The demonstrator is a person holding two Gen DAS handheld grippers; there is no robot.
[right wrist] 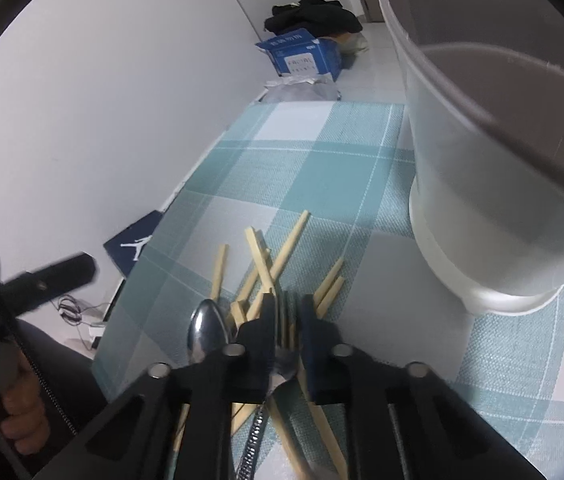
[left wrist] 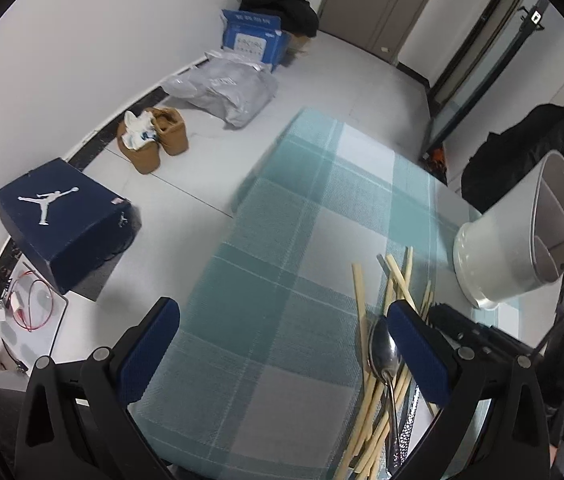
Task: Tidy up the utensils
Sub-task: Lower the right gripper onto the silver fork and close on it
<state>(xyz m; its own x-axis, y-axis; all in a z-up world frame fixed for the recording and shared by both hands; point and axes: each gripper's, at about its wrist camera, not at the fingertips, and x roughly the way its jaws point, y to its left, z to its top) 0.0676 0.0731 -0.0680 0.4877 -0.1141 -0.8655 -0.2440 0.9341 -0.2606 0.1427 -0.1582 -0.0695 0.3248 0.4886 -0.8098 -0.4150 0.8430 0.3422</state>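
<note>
A pile of wooden chopsticks [left wrist: 395, 280] [right wrist: 278, 258] lies on the teal checked tablecloth [left wrist: 282, 240] [right wrist: 313, 176] with a metal spoon [left wrist: 383, 350] [right wrist: 206, 330] and a metal fork [right wrist: 286, 344]. My right gripper [right wrist: 286, 314] is shut on the fork, just above the pile; it also shows in the left wrist view [left wrist: 457, 324]. My left gripper [left wrist: 282, 328] is open and empty, its right finger beside the spoon. A frosted white divided utensil holder [left wrist: 517, 236] [right wrist: 497, 140] stands to the right of the pile.
The table's left edge drops to the floor, where a navy shoe box [left wrist: 66, 220], brown boots [left wrist: 154, 136], a grey bag [left wrist: 226, 88] and a blue carton [left wrist: 252, 38] lie along the wall. A black bag [left wrist: 521, 152] sits behind the holder.
</note>
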